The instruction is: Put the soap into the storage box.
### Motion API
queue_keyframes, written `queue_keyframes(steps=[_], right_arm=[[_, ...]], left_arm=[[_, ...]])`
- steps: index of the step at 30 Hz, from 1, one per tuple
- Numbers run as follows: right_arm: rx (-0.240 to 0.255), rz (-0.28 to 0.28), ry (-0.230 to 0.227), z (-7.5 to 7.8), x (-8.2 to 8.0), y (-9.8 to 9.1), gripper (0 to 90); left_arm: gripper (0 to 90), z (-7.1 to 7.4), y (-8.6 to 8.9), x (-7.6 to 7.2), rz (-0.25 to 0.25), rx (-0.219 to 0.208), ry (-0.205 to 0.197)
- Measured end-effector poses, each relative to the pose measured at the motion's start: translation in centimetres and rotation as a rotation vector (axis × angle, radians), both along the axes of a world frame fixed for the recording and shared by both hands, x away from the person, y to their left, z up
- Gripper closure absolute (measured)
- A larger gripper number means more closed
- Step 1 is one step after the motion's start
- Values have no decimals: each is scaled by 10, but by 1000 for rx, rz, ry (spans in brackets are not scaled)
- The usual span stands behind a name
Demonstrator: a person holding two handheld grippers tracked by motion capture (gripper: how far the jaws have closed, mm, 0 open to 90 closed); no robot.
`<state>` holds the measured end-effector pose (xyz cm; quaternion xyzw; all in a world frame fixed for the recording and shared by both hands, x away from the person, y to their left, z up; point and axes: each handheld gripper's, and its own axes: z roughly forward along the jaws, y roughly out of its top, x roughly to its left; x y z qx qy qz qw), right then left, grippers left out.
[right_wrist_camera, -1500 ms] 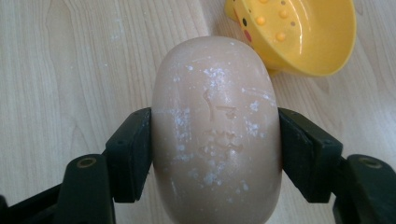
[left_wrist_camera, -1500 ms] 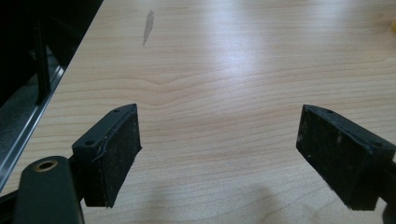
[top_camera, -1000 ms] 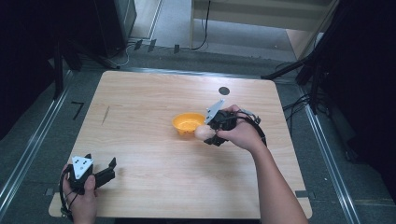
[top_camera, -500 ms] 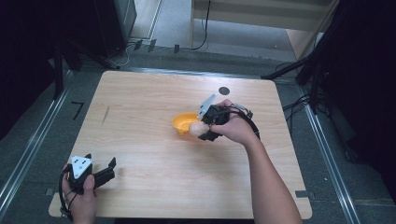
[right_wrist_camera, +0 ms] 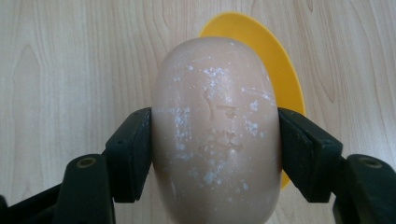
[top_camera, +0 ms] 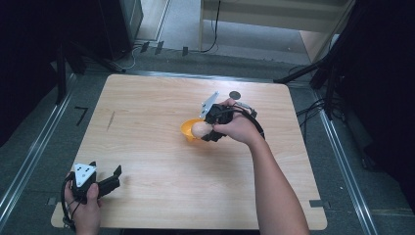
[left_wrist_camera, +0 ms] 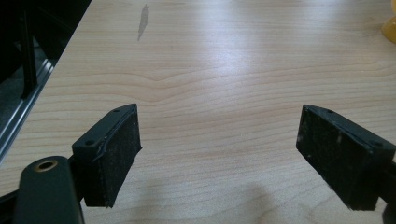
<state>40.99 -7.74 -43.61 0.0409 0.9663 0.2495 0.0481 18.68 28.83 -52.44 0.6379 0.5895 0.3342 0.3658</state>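
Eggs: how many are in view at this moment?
1. The egg is clamped between the right gripper's jaws, above the orange bowl at mid-table. The bowl's inside is partly hidden.

A light wooden table [top_camera: 147, 112] stands on grey floor [top_camera: 44, 147], metal rails [top_camera: 342, 166] alongside, dark surroundings beyond

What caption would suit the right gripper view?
Black fingers clamp a beige egg above a yellow bowl on the wooden table.
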Motion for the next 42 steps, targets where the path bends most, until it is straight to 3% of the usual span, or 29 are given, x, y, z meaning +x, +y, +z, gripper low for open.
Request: queue_keyframes(steps=[3, 19, 30, 36, 40, 42], right_arm=[[-35, 4, -8, -3, 4, 2, 331], [-49, 16, -24, -8, 20, 16, 330], [-62, 32, -2, -17, 29, 23, 330], [-60, 18, 10, -18, 32, 20, 331], [8, -4, 6, -12, 35, 17, 356], [6, -15, -1, -9, 36, 15, 345]], left_arm=[[144, 0, 0, 0, 1, -1, 0], [140, 0, 0, 0, 6, -11, -3], [139, 0, 1, 0, -4, -17, 3], [138, 0, 2, 1, -1, -25, 7], [138, 0, 2, 1, -3, -25, 11], [138, 0, 2, 1, -2, -26, 10]])
